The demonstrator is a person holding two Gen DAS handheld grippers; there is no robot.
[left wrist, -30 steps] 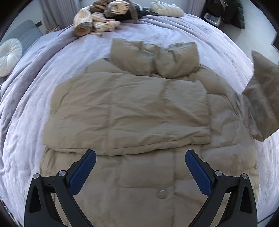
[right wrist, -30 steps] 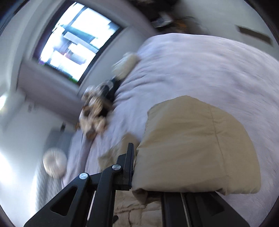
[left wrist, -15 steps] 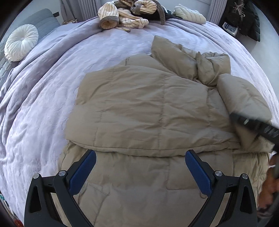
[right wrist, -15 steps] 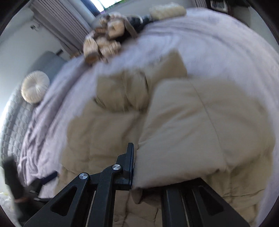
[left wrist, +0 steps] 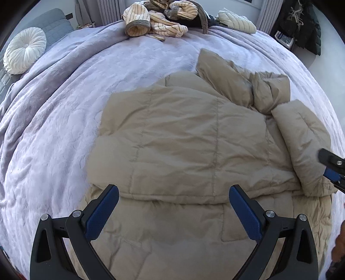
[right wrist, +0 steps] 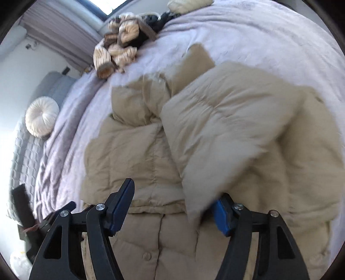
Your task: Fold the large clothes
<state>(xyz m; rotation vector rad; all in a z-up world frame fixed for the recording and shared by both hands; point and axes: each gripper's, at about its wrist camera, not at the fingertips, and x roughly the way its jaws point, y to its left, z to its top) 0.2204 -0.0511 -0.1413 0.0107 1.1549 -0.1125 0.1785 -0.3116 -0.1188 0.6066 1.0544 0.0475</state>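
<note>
A beige puffer jacket (left wrist: 189, 150) lies on the lilac bed cover (left wrist: 54, 129), its left sleeve folded across the chest. Its right sleeve (left wrist: 301, 137) lies over the right side; it shows large in the right wrist view (right wrist: 226, 129). My left gripper (left wrist: 173, 213) is open and empty, hovering over the jacket's lower part. My right gripper (right wrist: 174, 206) is open, with the sleeve cuff resting between its fingers, loose against the right pad (right wrist: 222, 213). It shows at the right edge of the left wrist view (left wrist: 332, 168).
A heap of striped clothes (left wrist: 159, 19) and a cream quilted item (left wrist: 237, 20) lie at the far edge of the bed. A round white cushion (left wrist: 24, 52) sits on a grey sofa (left wrist: 54, 28) at the left. Dark coats (left wrist: 306, 25) hang at the back right.
My right gripper carried the right sleeve in over the jacket and lowered it, then opened and let it go. The left gripper shifted left and stayed open.
</note>
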